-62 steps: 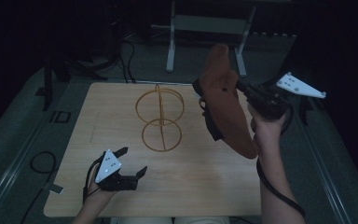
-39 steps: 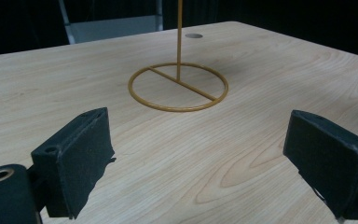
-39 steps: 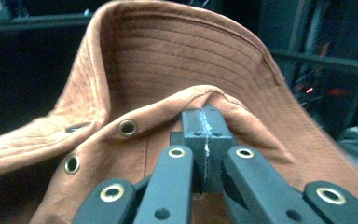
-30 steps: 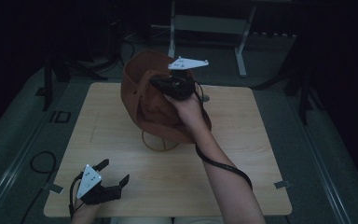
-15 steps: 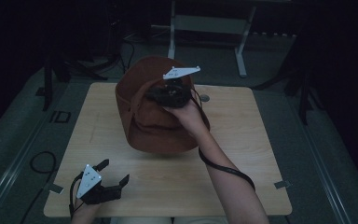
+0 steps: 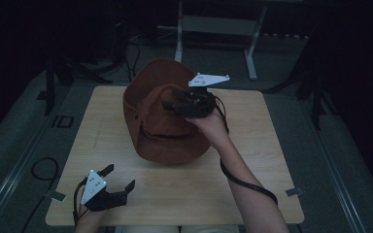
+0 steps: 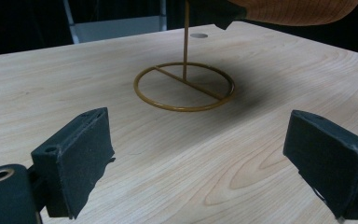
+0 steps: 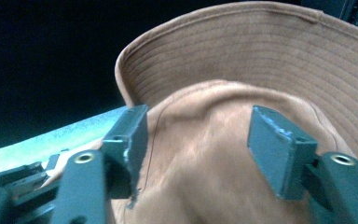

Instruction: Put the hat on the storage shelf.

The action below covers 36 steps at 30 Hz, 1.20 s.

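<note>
A brown wide-brimmed hat [image 6: 160, 128] rests on top of a gold wire stand at the middle of the wooden table [image 6: 257, 160]. In the left gripper view the stand's ring base and post [image 7: 185, 86] show under the hat's brim [image 7: 298, 9]. My right gripper [image 6: 172, 98] is over the hat's crown [image 8: 223, 158]. Its jaws have just been opening, and the crown bulges between the parted pads [image 8: 275, 144] without being pinched. My left gripper [image 6: 120, 177] sits near the table's front left corner, open, with nothing between its fingers [image 7: 81, 154].
A metal frame [image 6: 213, 24] stands on the floor beyond the table's far edge. A cable loop [image 6: 43, 170] lies on the floor at the left. Bare tabletop [image 7: 177, 154] stretches between the left gripper and the stand.
The right hand carried the hat from the right side over the stand and set it down on it. Its jaws have parted from the hat. The left gripper drew back slightly toward the front left corner.
</note>
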### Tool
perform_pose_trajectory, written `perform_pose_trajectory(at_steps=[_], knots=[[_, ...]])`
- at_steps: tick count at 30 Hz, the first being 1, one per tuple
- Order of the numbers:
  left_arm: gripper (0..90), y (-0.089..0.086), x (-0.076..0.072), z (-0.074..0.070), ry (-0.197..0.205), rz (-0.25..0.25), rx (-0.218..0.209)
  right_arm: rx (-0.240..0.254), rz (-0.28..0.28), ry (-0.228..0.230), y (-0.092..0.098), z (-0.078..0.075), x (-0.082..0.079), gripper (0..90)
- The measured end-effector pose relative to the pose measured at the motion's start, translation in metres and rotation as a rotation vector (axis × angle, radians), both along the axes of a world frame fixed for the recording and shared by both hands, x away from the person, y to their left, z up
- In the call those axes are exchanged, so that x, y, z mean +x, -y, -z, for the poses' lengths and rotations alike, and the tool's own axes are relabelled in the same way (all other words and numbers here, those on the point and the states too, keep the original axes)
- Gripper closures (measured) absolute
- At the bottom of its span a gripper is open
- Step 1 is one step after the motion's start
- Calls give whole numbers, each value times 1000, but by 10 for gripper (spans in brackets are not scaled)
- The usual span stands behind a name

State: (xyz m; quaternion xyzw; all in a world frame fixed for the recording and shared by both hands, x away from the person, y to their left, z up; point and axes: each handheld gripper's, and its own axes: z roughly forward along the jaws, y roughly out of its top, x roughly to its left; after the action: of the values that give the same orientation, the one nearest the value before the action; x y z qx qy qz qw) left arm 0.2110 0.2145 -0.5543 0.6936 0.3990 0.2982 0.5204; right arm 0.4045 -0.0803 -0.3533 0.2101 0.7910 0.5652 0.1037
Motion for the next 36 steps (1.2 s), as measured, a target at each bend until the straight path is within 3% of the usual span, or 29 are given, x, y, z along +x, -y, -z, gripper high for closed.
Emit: perform_pose_trajectory(at_steps=[3, 4, 12, 21, 28, 36], knots=[[86, 0, 0, 1, 0, -1, 6, 14, 2, -11, 10, 3, -5, 270], [86, 0, 1, 1, -1, -1, 4, 6, -24, -25, 14, 4, -5, 216], [86, 1, 1, 4, 6, -13, 28, 16, 5, -10, 43, 11, -16, 153], [86, -1, 1, 9, -3, -25, 32, -53, 61, 28, 71, 33, -30, 153], [87, -5, 2, 10, -11, -35, 30, -57, 86, 14, 89, 50, -37, 153], [87, -8, 4, 13, -22, -38, 24, -86, 125, 27, 114, 71, -43, 153]])
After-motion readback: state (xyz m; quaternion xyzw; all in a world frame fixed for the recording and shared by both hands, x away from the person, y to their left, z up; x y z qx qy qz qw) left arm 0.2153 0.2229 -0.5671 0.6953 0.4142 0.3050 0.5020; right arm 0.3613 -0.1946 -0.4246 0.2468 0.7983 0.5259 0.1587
